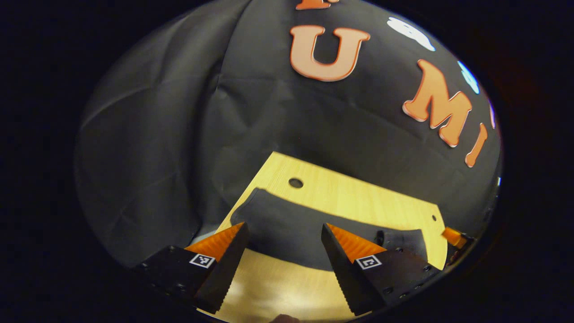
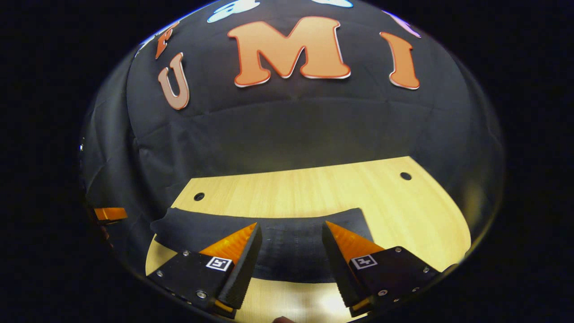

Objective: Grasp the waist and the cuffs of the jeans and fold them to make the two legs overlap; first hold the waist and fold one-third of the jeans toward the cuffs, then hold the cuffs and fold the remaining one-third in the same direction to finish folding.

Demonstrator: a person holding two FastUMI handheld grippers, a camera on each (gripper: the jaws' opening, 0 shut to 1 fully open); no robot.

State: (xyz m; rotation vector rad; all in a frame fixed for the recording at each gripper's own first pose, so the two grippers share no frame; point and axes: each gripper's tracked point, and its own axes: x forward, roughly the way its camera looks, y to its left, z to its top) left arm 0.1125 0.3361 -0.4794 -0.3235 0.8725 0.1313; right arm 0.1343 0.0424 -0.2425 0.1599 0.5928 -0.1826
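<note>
Dark jeans (image 1: 287, 229) lie flat as a long band across the light wooden table (image 1: 350, 193). My left gripper (image 1: 283, 225) hovers open above them, its fingers spread over the band's left part, with nothing between them. In the right gripper view the same jeans (image 2: 287, 255) stretch from left to right on the table (image 2: 314, 188). My right gripper (image 2: 290, 224) is open over their right half, holding nothing. Whether the fingertips touch the cloth cannot be told. The far ends of the jeans are partly hidden behind the fingers.
The table has small round holes (image 1: 295, 182) (image 2: 405, 176) near its back edge. Black cloth wall hangs close behind and to the sides. The other gripper's finger (image 1: 453, 235) shows at the right edge, and likewise at the left (image 2: 110, 214).
</note>
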